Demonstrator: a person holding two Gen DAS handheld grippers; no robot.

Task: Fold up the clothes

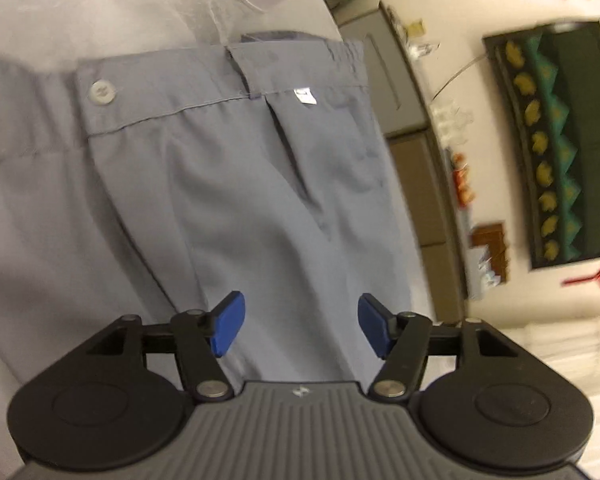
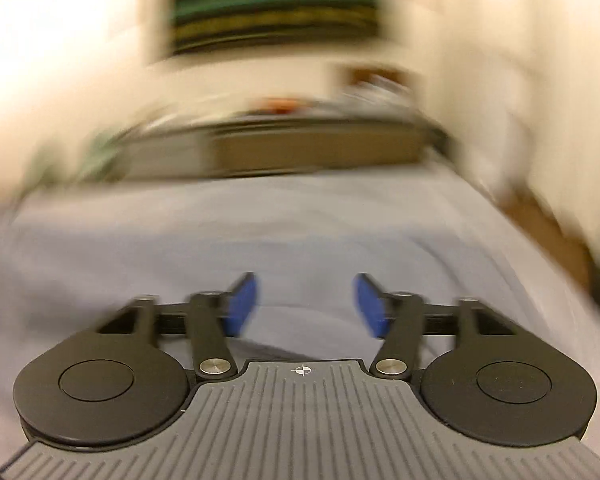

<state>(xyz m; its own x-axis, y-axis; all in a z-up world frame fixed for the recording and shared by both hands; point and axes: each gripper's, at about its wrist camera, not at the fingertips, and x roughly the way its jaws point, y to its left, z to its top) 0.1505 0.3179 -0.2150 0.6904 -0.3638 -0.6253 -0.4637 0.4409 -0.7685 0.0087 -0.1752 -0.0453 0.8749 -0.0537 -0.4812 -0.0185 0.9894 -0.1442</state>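
One pair of grey trousers (image 1: pixel 236 168) lies flat on the white bench (image 1: pixel 60 12), waistband away from the camera, with one button (image 1: pixel 102 92) showing. Two hand-held grippers, both spread and empty: left hand-held gripper (image 1: pixel 300 322) and right hand-held gripper (image 2: pixel 305 304) over the cloth; the right view is blurred

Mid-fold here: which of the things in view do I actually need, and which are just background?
Needed for the job:
grey-blue trousers with a white button, spread flat
left gripper, fingers apart, nothing held
right gripper, fingers apart, nothing held

Just lying about:
white lace cloth beyond the waistband
grey cabinet against the wall
dark green framed wall hanging
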